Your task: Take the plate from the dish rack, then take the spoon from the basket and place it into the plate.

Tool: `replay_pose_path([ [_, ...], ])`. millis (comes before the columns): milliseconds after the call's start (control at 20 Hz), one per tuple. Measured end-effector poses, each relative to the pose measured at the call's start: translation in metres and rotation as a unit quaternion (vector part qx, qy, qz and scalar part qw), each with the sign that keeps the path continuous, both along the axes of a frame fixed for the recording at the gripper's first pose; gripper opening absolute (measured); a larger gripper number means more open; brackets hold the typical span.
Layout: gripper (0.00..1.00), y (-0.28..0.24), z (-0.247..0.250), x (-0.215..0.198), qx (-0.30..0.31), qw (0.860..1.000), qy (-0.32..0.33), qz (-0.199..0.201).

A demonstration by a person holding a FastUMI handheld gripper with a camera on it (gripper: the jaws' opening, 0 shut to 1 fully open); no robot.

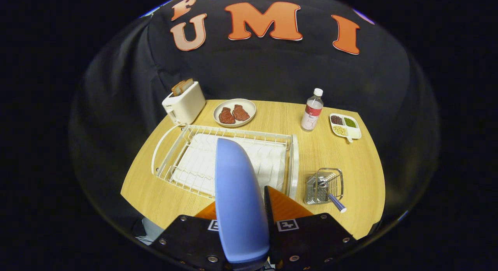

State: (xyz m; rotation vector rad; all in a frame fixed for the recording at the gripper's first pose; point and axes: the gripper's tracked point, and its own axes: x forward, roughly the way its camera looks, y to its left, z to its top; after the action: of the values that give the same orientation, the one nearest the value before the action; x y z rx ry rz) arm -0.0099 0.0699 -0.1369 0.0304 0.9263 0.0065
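The fingers (pixel 241 208) grip the blue plate (pixel 237 193) edge-on above the dish rack (pixel 194 146), so setting it on the desk (pixel 338 154) and fetching the spoon (pixel 330 197) from the basket (pixel 325 185) likely come next.

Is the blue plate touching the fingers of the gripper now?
Touching. In the gripper view the blue plate stands edge-on between the gripper fingers, which press on both its faces with no gap, above the dish rack.

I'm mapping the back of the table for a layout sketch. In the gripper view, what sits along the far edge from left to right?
Toaster → plate of meat → bottle → divided dish of beans. All lie beyond the tongs, which are shut on the blue plate.
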Motion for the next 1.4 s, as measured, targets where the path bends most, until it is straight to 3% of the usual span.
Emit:
replay_pose_path([
  [500, 0.38, 0.022, -0.082, -0.069, 0.068, 0.996, 0.051, 0.01],
  [700, 0.38, 0.035, -0.126, -0.088, 0.124, 0.988, 0.088, 0.014],
  [1000, 0.38, 0.056, -0.147, -0.098, 0.218, 0.97, 0.103, 0.02],
  [1200, 0.38, 0.036, -0.163, -0.088, 0.202, 0.976, 0.084, -0.004],
  [1400, 0.49, 0.03, -0.168, -0.088, 0.192, 0.978, 0.078, 0.002],
])
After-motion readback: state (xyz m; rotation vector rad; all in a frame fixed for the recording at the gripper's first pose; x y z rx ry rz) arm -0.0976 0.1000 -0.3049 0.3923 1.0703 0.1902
